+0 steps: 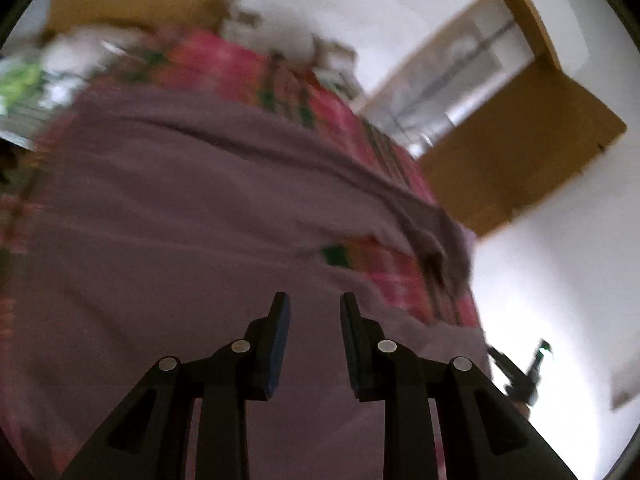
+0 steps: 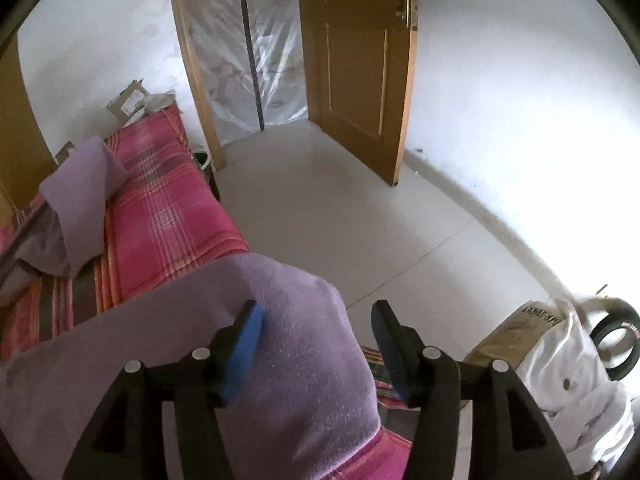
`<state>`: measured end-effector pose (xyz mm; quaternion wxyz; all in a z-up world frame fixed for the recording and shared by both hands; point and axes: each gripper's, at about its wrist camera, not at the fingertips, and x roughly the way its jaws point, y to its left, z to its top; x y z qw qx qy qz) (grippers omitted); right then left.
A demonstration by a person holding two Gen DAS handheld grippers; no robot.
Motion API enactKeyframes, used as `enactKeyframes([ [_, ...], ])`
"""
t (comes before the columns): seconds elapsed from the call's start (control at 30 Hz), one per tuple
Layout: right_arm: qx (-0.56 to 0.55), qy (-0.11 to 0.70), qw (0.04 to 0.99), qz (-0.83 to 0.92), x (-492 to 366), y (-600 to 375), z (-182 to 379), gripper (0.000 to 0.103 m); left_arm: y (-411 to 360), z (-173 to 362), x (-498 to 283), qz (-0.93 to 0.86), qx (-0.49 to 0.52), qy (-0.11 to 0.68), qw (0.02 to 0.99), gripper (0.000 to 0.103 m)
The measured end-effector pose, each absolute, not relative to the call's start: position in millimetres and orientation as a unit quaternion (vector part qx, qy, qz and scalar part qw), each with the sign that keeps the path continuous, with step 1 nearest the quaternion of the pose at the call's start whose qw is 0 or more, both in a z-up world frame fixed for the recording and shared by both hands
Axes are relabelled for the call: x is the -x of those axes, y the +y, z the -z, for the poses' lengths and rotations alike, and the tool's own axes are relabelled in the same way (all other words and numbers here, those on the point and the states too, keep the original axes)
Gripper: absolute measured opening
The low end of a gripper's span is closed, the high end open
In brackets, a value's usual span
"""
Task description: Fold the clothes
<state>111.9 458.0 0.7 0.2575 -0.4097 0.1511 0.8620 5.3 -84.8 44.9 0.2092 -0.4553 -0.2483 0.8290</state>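
two released claws: left claw (image 1: 314,304) over purple garment (image 1: 168,216), right claw (image 2: 316,312) straddling its corner.

- Left gripper (image 1: 314,312): fingers parted with a narrow gap, nothing between them.
- Right gripper (image 2: 318,318): fingers spread wide, gripping nothing.

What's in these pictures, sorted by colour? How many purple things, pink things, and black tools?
Purple: 1, the purple garment spread over the bed.
Pink: 1, the pink plaid bedcover.
Black: 2, the left hand-held gripper and right hand-held gripper, both open and holding nothing.
Total: 4
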Motion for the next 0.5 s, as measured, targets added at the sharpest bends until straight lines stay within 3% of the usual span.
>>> enactKeyframes([
  [0.27, 0.409, 0.197, 0.232, -0.86, -107, 471, 4, 0.054, -16, -32, 26, -0.802, 0.505, -0.193, 0.252, 0.025],
  [0.4, 0.404, 0.204, 0.194, -0.871, -103, 461, 1, 0.011, 6, -19, 36, -0.788, 0.531, -0.168, 0.264, 0.025],
  [0.5, 0.412, 0.152, 0.201, -0.876, -95, 445, -3, 0.004, 12, -10, 41, -0.782, 0.54, -0.168, 0.262, 0.025],
])
